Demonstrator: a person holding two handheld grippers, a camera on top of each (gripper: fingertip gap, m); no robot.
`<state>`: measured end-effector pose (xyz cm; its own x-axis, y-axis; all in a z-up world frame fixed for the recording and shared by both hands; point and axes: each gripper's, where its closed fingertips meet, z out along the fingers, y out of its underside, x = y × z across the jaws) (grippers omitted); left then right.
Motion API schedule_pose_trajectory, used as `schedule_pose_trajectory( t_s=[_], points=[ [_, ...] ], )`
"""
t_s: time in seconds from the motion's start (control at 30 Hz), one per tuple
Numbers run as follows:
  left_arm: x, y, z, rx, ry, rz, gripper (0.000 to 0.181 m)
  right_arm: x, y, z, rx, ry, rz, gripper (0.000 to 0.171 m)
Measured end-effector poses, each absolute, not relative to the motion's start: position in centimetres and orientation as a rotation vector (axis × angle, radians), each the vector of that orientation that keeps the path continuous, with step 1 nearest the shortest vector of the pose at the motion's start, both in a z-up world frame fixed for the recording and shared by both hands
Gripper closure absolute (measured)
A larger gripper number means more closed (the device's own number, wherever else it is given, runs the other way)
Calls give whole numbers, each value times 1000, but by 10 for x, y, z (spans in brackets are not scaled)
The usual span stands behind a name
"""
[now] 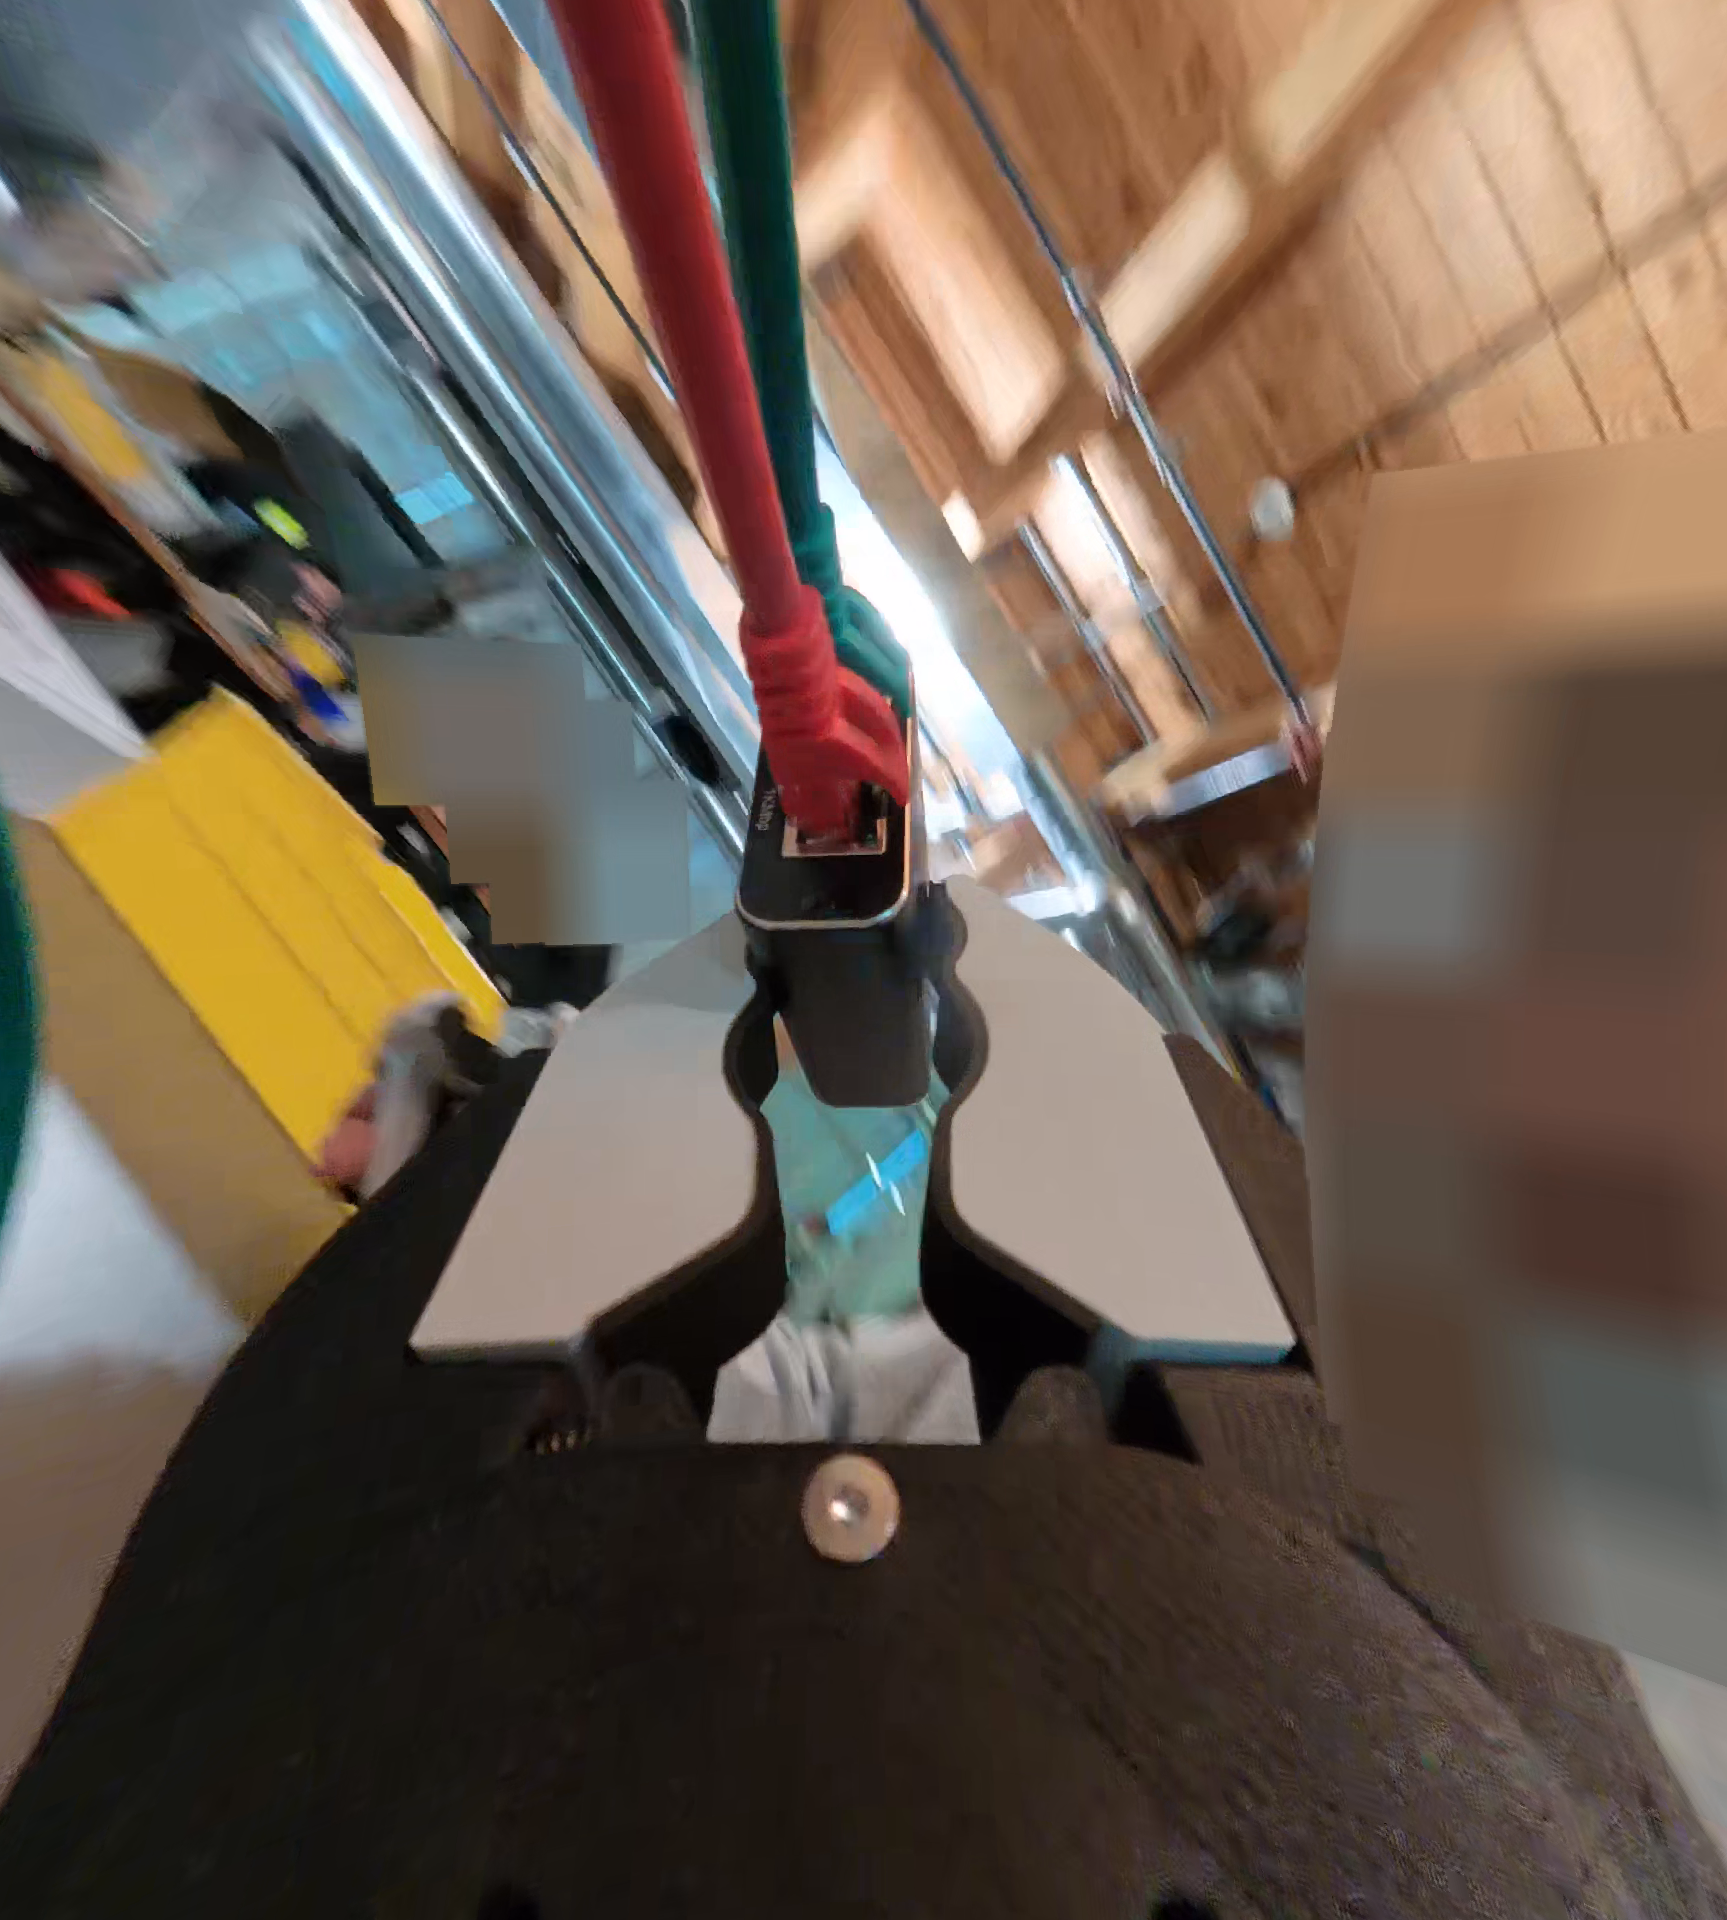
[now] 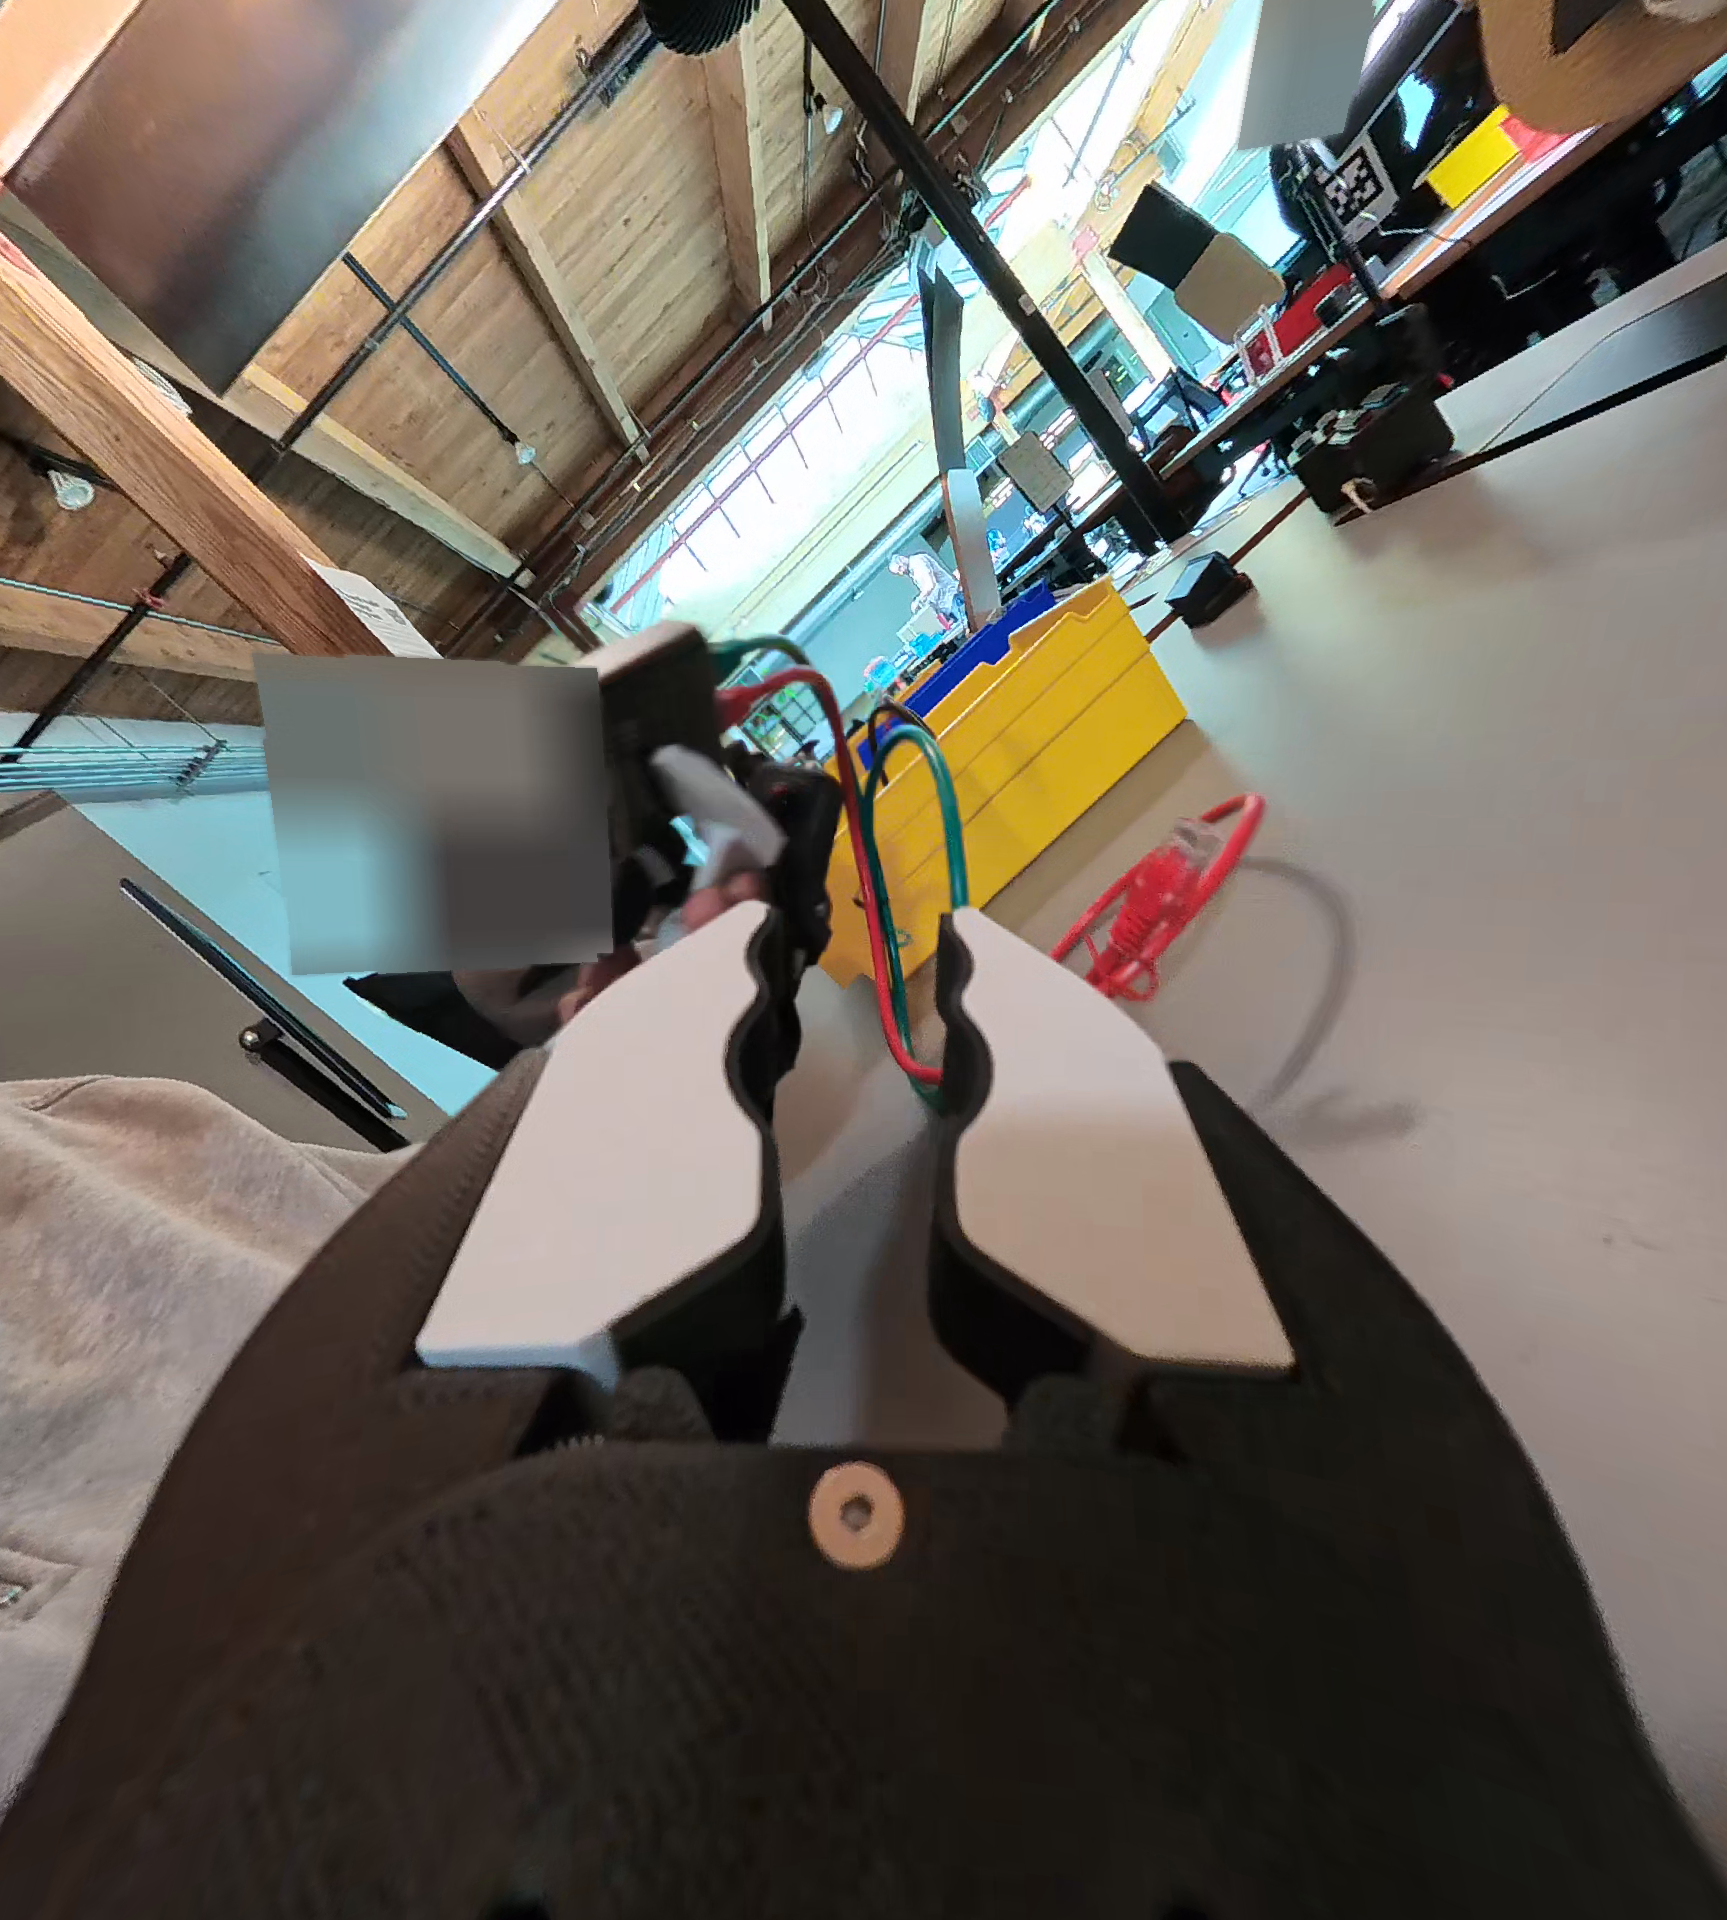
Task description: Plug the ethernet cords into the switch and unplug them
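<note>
Left claw: my left gripper (image 1: 851, 940), black textured plastic with smooth white face plates and wavy inner edges, is clamping its tips on the black, smooth, round-cornered rectangular switch (image 1: 843, 914) and holding it up in the air, ports pointing away from me.
Switch ports: the ribbed red ethernet cord (image 1: 724, 416) is sitting plugged in the nearest port; the green ethernet cord (image 1: 771, 312) is plugged in just behind it, its boot partly hidden by the red one.
Green loop: a length of green cable is curving down the left edge of the left wrist view; the view is motion-blurred.
Right claw: my right gripper (image 2: 854, 940) is standing apart with nothing between its fingers, hovering over the pale matte tabletop (image 2: 1513, 935).
Far view of the cords: the red and green cords are drooping from the lifted switch and running behind my right finger.
Loose cord: a coiled red cord with a clear plug (image 2: 1165, 894) is lying on the tabletop beside a thin grey cable (image 2: 1332, 935), near the stacked yellow plastic bins (image 2: 1035, 748).
Sleeve: a beige fleece sleeve (image 2: 111, 1299) is filling the lower left of the right wrist view.
</note>
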<state>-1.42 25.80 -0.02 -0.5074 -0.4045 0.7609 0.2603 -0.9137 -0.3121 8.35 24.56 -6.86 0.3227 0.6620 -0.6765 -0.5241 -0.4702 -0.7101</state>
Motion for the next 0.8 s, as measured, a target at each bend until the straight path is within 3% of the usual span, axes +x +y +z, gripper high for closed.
schedule_pose_trajectory(
  t_s=[0.03, 0.27, 0.43, 0.63, 0.8],
  points=[
    [-22, 279, -11, -1315, 80, -2384, 155, 83, 246, -70, -1528, -142, 1377, 143],
    [-49, 336, -63, -1449, -190, -2179, 155, 66, 251, -76, -1608, -332, 1085, 144],
    [-44, 335, -74, -1501, -152, -2149, 155, 25, 266, -27, -1503, -573, 856, 146],
    [-42, 341, -88, -1546, -199, -2185, 154, -89, 293, 57, -1346, -863, 900, 143],
    [-38, 340, -92, -1574, -153, -2172, 155, -193, 362, 36, -1478, -1145, 710, 141]
  ],
)
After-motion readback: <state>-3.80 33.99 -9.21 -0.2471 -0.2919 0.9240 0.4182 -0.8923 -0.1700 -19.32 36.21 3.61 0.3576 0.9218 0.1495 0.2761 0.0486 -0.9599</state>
